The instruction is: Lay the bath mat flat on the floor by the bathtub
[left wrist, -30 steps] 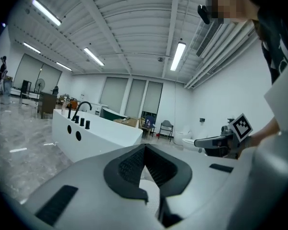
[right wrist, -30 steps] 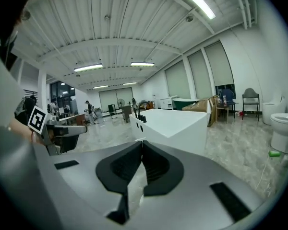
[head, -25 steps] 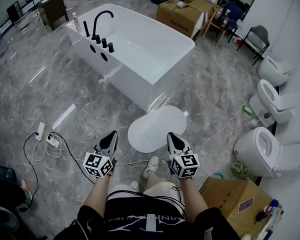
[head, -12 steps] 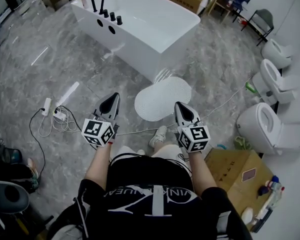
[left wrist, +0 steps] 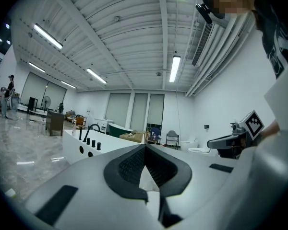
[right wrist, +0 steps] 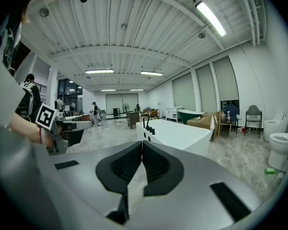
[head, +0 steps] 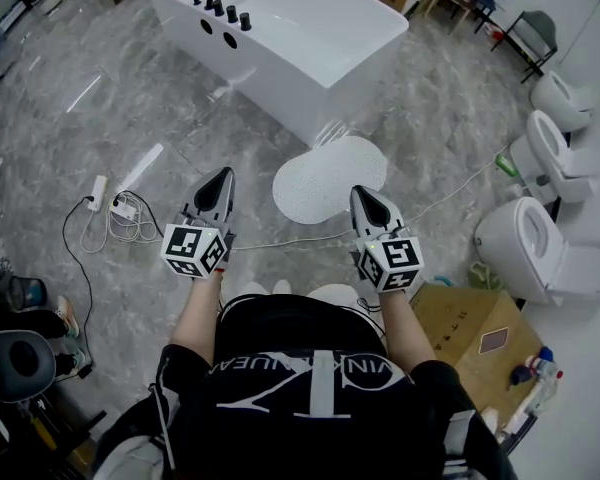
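A white oval bath mat point(head: 328, 177) lies flat on the grey marble floor just in front of the white bathtub point(head: 300, 38). Both grippers are held level at waist height, well short of the mat. My left gripper point(head: 220, 180) is shut with nothing in it, left of the mat. On the mat's near right, my right gripper point(head: 365, 198) is also shut and empty. In the left gripper view the bathtub point(left wrist: 93, 140) shows beyond the closed tips point(left wrist: 144, 146). The right gripper view shows the tub point(right wrist: 175, 133) past its closed tips point(right wrist: 142, 143).
A white power strip with coiled cables point(head: 110, 213) lies on the floor at left, and a thin cable point(head: 290, 238) runs across in front of my feet. Toilets point(head: 540, 248) line the right wall. A cardboard box point(head: 470, 338) sits near right. A chair base point(head: 20, 363) is at near left.
The head view has shifted back and down: the tub and mat slid toward the top of the frame and more of my torso shows. Both grippers stay shut and empty, the mat unmoved.
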